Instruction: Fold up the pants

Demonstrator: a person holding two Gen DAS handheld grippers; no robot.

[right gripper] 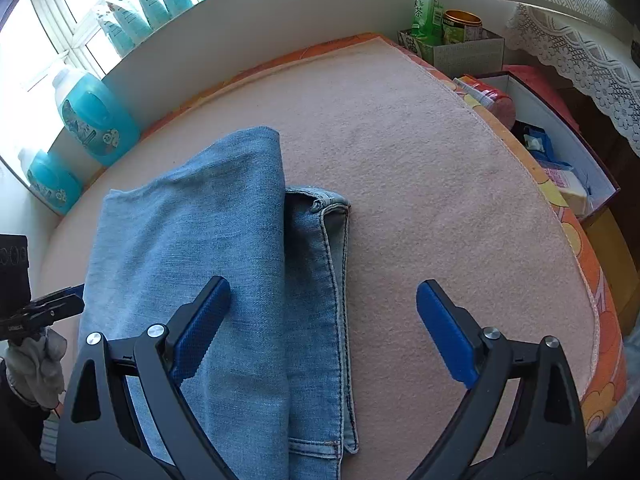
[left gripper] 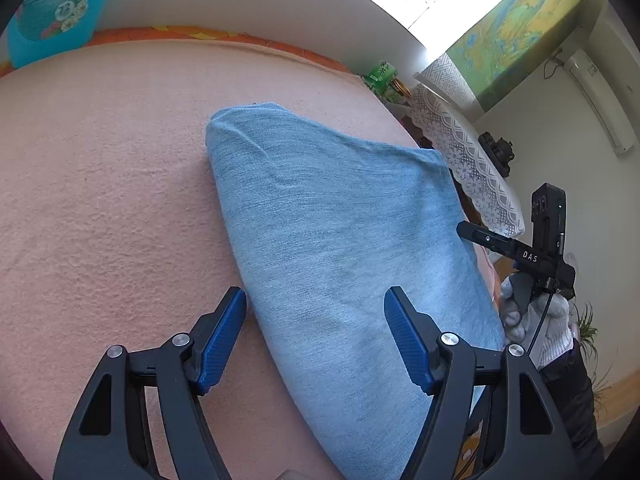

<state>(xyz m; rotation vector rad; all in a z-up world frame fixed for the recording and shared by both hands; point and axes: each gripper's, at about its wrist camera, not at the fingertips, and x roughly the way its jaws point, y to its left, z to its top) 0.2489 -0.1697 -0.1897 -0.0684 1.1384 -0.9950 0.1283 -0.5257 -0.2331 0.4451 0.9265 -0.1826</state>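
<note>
Light blue denim pants (left gripper: 340, 240) lie folded into a long bundle on the pink blanket (left gripper: 100, 200). In the right wrist view the pants (right gripper: 192, 248) show a top layer folded over a lower layer, whose seamed hem sticks out on the right (right gripper: 332, 240). My left gripper (left gripper: 316, 304) is open and empty, hovering over the near left edge of the bundle. My right gripper (right gripper: 324, 300) is open and empty above the pants' right edge. The right gripper also shows in the left wrist view (left gripper: 520, 248), beyond the bundle's right side.
Blue detergent bottles (right gripper: 96, 116) stand on the sill behind the blanket. Boxes with cans and packets (right gripper: 452, 40) and an open box (right gripper: 560, 160) sit past the blanket's right edge. A lace-covered table (left gripper: 472, 160) stands further right.
</note>
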